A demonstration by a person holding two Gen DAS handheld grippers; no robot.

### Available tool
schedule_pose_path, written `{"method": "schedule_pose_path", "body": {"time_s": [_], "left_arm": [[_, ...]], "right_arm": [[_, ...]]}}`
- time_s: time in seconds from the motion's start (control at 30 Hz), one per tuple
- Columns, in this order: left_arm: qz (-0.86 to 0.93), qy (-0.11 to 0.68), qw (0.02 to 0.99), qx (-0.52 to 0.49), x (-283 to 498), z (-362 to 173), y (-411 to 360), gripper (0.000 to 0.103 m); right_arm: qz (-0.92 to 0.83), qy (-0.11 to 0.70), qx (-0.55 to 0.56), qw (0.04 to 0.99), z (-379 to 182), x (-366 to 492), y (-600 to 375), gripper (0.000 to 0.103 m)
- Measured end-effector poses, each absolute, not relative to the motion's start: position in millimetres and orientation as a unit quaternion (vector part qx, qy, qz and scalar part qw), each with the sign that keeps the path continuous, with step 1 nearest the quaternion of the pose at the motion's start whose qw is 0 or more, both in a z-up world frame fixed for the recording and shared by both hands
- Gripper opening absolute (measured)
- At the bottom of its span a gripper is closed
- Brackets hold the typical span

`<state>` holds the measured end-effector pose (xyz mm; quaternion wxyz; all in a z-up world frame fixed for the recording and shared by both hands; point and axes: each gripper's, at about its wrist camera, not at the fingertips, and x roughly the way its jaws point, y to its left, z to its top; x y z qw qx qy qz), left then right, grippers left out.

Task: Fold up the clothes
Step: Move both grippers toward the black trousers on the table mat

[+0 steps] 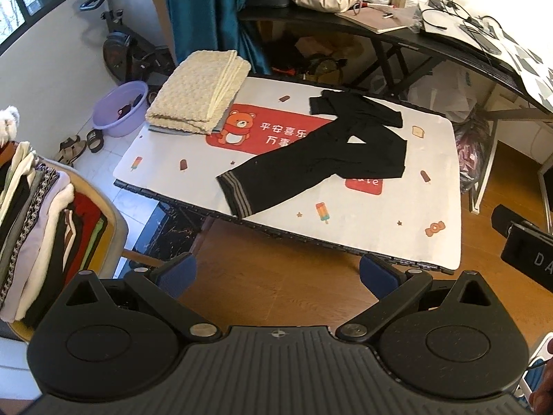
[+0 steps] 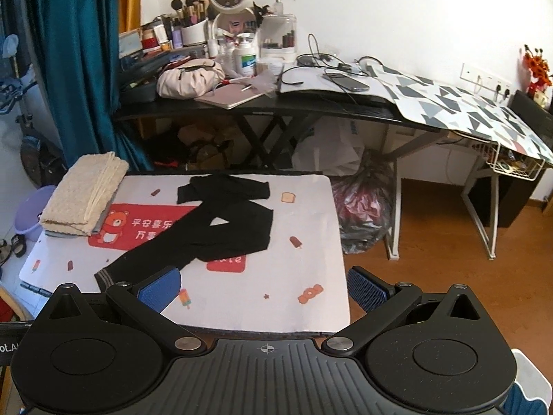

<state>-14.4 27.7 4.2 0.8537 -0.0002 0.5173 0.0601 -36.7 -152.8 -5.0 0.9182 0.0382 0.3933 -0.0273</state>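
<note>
We are holding the left gripper and right gripper back from the table, jaws spread wide and empty, while the black trousers are lying crumpled mid-cloth, beside a folded cream towel.

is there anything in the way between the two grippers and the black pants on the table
Nothing visible blocks them. Both the left gripper and right gripper are open, with only bare table cover before the black pants. The folded cream towel sits off to the side.
</note>
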Motion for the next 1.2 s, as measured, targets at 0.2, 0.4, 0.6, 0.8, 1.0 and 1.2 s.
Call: {"method": "schedule_pose_path", "body": {"time_s": [0.2,0.4,0.6,0.8,1.0,1.2], "left_arm": [[0.067,0.516,0.854,-0.004,-17.4,4.9,33.0,0.102],[0.074,0.513,0.855,-0.011,-21.4,5.0,39.5,0.102],[0.079,0.514,0.854,-0.017,-24.1,4.2,45.8,0.102],[0.084,0.513,0.854,-0.021,-25.2,4.7,50.3,0.102],[0.090,0.516,0.851,-0.030,-25.3,3.3,57.6,0.102],[0.095,0.513,0.852,-0.036,-25.2,3.7,63.2,0.102]], "right_arm": [[-0.023,0.396,0.039,0.917,-4.4,-38.7,-146.6,0.102],[-0.019,0.393,0.037,0.919,-2.1,-39.5,-141.2,0.102],[-0.016,0.393,0.035,0.919,-1.0,-39.3,-134.6,0.102],[-0.014,0.392,0.034,0.919,1.6,-37.3,-130.0,0.102],[-0.009,0.393,0.030,0.919,1.9,-35.0,-124.2,0.102],[-0.002,0.393,0.027,0.919,1.8,-33.4,-119.0,0.102]]}}
